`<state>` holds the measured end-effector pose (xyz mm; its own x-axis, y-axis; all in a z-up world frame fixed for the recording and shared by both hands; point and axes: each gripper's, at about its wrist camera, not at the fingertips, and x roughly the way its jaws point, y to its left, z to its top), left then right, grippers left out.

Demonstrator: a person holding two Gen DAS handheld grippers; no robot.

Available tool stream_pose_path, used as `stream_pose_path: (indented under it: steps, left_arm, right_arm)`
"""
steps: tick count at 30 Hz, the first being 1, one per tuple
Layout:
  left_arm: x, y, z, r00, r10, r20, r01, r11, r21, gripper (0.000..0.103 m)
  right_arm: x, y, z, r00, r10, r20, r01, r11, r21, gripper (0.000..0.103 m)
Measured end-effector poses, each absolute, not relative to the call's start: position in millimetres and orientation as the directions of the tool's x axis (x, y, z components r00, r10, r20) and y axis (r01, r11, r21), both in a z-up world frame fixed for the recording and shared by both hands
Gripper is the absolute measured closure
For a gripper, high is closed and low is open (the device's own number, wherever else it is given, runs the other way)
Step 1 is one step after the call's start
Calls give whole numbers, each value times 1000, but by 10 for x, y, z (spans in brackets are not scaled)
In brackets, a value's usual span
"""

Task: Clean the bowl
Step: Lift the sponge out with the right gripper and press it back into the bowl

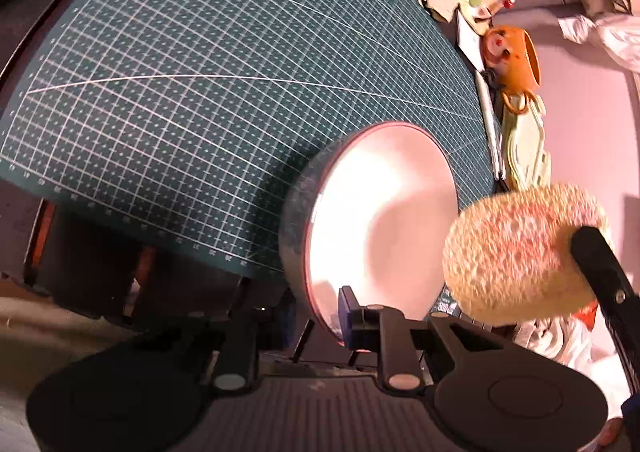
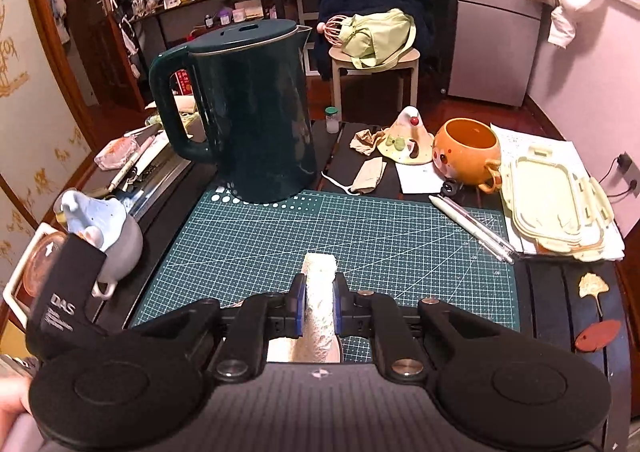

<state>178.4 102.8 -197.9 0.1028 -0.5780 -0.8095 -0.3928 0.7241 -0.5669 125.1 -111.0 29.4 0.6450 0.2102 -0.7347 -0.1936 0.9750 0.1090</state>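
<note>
While the left gripper (image 1: 348, 322) pinches the near rim of the bowl (image 1: 384, 219) between nearly closed fingers (image 1: 347, 304), the bowl is tipped up on its edge over the green cutting mat (image 1: 180, 91), so that its pale inside faces the sponge (image 1: 520, 252). This tilt appears meant to give the wiping hand a clear way in. No food or water shows inside the bowl; glare hides any fine dirt.

In the right wrist view, the right gripper (image 2: 318, 306) has its fingers (image 2: 298, 304) closed tight on the sponge, which is squeezed thin between the blue pads and sticks out ahead of them. In the left wrist view the sponge hangs just beside the bowl's rim, apart from it, so wiping is judged about to begin or between strokes.

Other containers stand clear of the work:
- a dark kettle (image 2: 256, 111) at the far edge of the mat, lid shut, contents hidden;
- an orange pot (image 2: 468, 151) on the counter (image 2: 560, 292), open and apparently empty;
- a stack of pale green lids (image 2: 556, 203) beside it;
- a blue-grey cup (image 2: 108, 232) at the left, partly blocked by the left gripper's body.
</note>
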Motion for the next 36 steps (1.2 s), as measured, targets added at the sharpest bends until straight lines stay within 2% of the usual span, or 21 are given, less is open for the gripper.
stream_pose_path:
  steps: [5,11,18,26,32,35,36]
  left_arm:
    - [1936,1240,-1913,160,-552,-818,-396,723,-566,89]
    - [2126,1276,-1578,215,-516,-829,-324,763,-559,85]
    - [1842,1188,-1297,206,-530,-822,-313,761,-569,84]
    - [1842,967,-1415,168,-548,-819,-324,755,-571,85]
    - [1799,925,-1383,153,-534,-831,-308,773,-554,88]
    - [1775,943,-1373,150,-545,-825,-316,764,-562,88]
    - [1772,954,-1369,150,-547,-823,-317,762,-564,88]
  right_arm:
    - [1263,-1130,274,635,228,-738,-200,971,128,91]
    - [1301,-1116,183,627,229,-745,-211,970,121,91]
    - [1377,-1000,52,632,247,-734,-261,960,97,91]
    - [1410,-816,-208,604,237,-761,-308,950,52,91]
    - [1325,-695,-323,624,140,-769,-368,921,-131,91]
    - [1308,-696,-284,679,67,-731,-360,898,-252,91]
    - [1312,-726,-258,680,77,-729,-357,903,-238,91]
